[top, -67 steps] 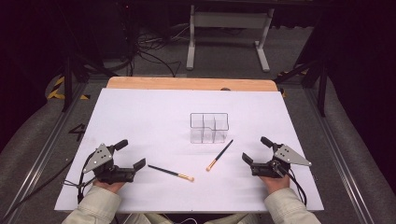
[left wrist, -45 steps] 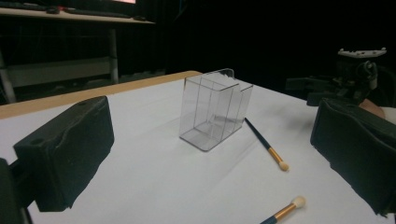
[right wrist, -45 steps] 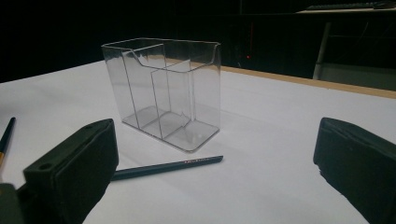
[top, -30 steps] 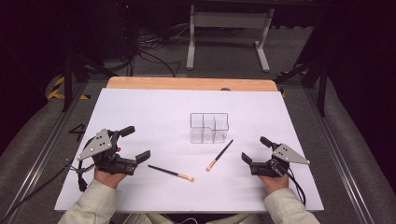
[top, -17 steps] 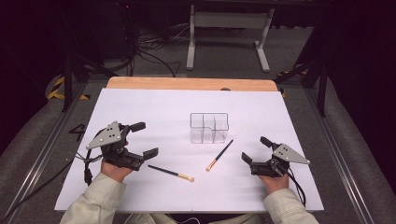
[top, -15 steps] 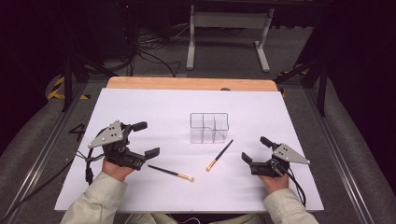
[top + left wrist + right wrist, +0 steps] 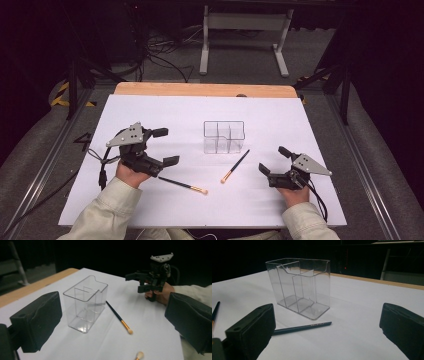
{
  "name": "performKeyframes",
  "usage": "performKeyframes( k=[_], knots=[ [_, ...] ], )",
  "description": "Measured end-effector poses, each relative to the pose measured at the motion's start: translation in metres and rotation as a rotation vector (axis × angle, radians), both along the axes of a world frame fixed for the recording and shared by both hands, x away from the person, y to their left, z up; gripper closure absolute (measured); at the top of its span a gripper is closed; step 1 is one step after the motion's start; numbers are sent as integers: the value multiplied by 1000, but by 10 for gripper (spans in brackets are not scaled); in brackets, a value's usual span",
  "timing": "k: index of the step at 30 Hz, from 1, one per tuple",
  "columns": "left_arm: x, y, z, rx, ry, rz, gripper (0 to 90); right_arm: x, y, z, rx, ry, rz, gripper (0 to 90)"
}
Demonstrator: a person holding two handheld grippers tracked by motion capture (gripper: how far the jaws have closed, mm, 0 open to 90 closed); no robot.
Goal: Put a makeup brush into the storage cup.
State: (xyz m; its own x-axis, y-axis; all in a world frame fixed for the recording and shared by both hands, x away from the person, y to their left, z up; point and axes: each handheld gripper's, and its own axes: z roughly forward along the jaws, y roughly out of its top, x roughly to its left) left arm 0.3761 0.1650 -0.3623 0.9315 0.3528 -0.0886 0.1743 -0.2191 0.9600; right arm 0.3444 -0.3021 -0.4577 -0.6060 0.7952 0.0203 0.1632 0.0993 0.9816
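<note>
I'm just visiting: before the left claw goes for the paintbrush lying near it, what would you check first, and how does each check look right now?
1. Left gripper open wide enough for a brush: ok, jaws stand well apart.
2. Near brush free to pick: ok, it lies flat on the white table, nothing touching it.
3. Clear organizer upright and empty: ok.
4. Second brush out of the way: ok, it lies apart, in front of the organizer.
5. Right gripper clear of the path: ok, open and off to the side.
6. Jaws lined up over the near brush's handle: cannot tell.
</note>
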Motion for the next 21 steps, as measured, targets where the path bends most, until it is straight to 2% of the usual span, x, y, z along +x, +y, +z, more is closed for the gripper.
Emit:
performKeyframes(
  k=[2,3,4,8,12,15,21],
  knots=[
    [1,-1,2,10,7,-13,26,0,0,0,-2,-1,2,10],
    [2,-3,4,38,12,-16,27,0,0,0,-1,-1,2,10],
    [2,-3,4,38,12,-16,27,0,0,0,-1,-1,2,10],
    [5,-8,8,125,28,-18,30,0,0,0,4,3,6,9],
    [8,-12,11,187,65,-32,30,0,-1,0,7,4,8,10],
    [9,-15,13,236,77,-41,29,0,-1,0,7,4,8,10],
    [10,-21,14,295,88,-40,41,0,-1,0,7,3,9,10]
  ],
)
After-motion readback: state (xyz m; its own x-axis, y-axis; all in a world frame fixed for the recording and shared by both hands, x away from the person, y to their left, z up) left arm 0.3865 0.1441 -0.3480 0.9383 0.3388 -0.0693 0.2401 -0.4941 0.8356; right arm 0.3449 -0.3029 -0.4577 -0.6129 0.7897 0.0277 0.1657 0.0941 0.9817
